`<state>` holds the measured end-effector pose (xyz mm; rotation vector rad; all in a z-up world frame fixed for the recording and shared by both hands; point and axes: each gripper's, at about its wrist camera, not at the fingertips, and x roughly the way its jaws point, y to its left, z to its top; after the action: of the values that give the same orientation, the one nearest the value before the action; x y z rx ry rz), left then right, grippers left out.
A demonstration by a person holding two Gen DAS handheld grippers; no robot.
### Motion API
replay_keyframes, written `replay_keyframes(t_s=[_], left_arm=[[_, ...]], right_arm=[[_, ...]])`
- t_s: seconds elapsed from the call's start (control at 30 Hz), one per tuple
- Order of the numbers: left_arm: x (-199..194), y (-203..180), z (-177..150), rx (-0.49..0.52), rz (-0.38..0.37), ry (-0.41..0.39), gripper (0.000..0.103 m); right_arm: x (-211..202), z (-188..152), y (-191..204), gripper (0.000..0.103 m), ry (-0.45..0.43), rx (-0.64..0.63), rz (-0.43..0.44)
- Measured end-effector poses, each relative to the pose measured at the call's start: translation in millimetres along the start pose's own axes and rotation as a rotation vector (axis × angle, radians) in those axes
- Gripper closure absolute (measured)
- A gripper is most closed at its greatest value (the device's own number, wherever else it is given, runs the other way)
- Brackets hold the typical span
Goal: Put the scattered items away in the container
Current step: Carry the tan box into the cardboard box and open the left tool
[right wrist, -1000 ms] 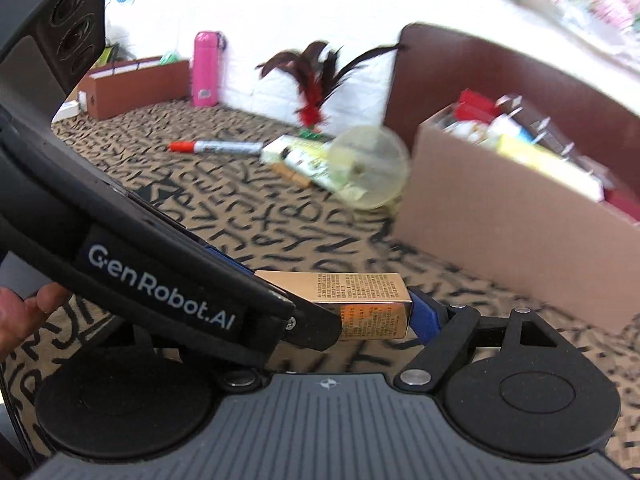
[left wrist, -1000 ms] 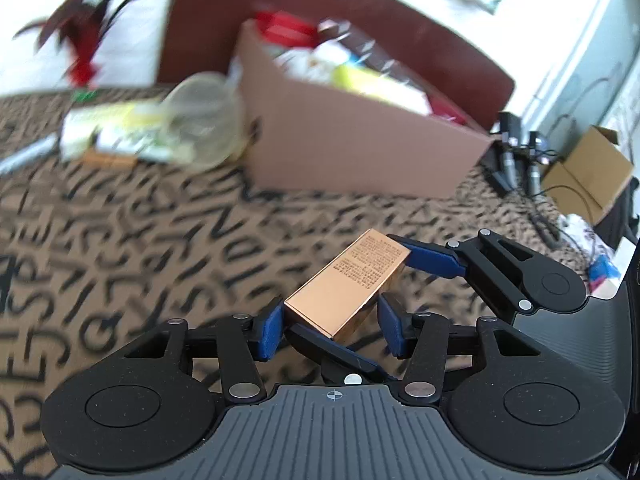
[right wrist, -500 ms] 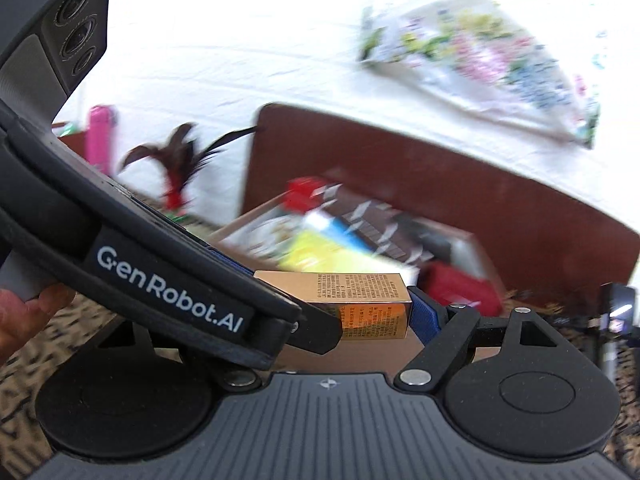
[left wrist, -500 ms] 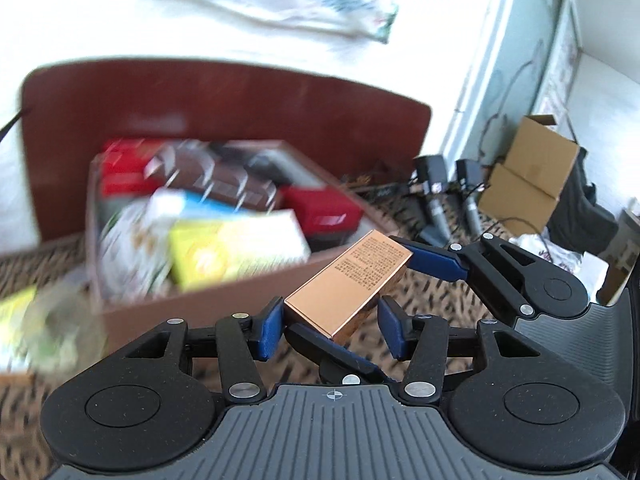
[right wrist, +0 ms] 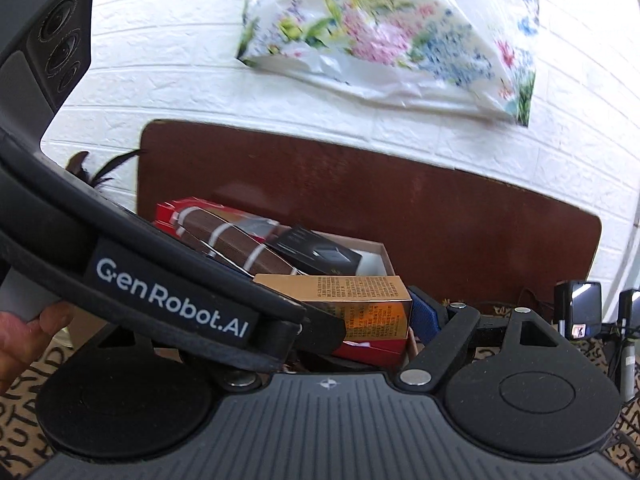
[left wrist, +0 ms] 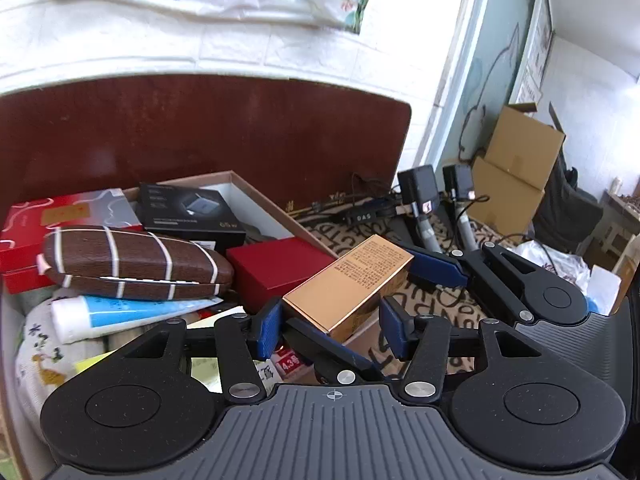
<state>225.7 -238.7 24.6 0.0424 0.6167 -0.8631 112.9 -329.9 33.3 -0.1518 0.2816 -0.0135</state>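
A gold box (left wrist: 352, 280) is held in the air by both grippers above the near right corner of the cardboard box (left wrist: 256, 188). My left gripper (left wrist: 332, 322) is shut on its near end. My right gripper (left wrist: 384, 300) clamps it lengthwise, one blue pad (left wrist: 434, 264) on its far end. In the right wrist view the gold box (right wrist: 360, 300) sits between the left gripper's body and a blue pad (right wrist: 426, 314). The cardboard box (right wrist: 380, 248) holds a brown striped case (left wrist: 132, 264), a red box (left wrist: 280, 268), a black box (left wrist: 188, 212) and a tube (left wrist: 120, 316).
A dark wooden board (left wrist: 200, 128) stands behind the container against a white brick wall. Black chargers and cables (left wrist: 424, 200) lie on the patterned cloth to the right. Cardboard cartons (left wrist: 516, 168) stand at the far right. A floral bag (right wrist: 400, 40) hangs on the wall.
Both grippers have carried the gold box up from the patterned cloth and forward to above the cardboard box's near right corner. The grip on it is unchanged.
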Motion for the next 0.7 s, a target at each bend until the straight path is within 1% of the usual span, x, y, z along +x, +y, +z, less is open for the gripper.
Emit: replay_keyframes(t_s=[0.03, 0.07, 0.1, 0.13, 0.17, 0.2, 0.27, 0.4, 0.47, 0.57, 0.7], left_arm=[[4, 1, 0, 0.001, 0.0, 0.005, 0.041], [7, 2, 0, 0.001, 0.001, 0.007, 0.037], [9, 3, 0, -0.004, 0.008, 0.007, 0.035], [11, 4, 0, -0.016, 0.029, 0.002, 0.022], [11, 4, -1, -0.03, 0.058, -0.009, 0.002], [10, 5, -3, -0.038, 0.075, -0.026, 0.0], [4, 7, -6, -0.031, 0.061, -0.054, 0.0], [-1, 7, -11, -0.032, 0.058, -0.048, 0.0], [-2, 8, -14, -0.035, 0.063, -0.039, 0.0], [-3, 7, -17, -0.044, 0.071, -0.025, 0.0], [-10, 5, -20, -0.048, 0.078, -0.027, 0.0]], right_arm=[[4, -1, -2, 0.018, 0.005, 0.005, -0.001], [7, -3, -3, 0.018, 0.01, 0.01, -0.001], [9, -5, -4, 0.018, 0.011, 0.016, -0.001], [12, -5, -5, 0.018, 0.011, 0.022, -0.001], [14, -6, -7, 0.017, 0.009, 0.032, 0.002], [15, -7, -8, 0.014, 0.009, 0.04, 0.009], [16, -10, -7, 0.008, 0.025, 0.031, 0.021], [13, -18, 2, 0.009, 0.04, -0.025, 0.002], [10, -21, 4, 0.008, 0.036, -0.006, 0.0], [7, -21, 2, 0.007, 0.046, 0.027, 0.019], [3, -22, 8, 0.006, 0.047, -0.01, -0.002]])
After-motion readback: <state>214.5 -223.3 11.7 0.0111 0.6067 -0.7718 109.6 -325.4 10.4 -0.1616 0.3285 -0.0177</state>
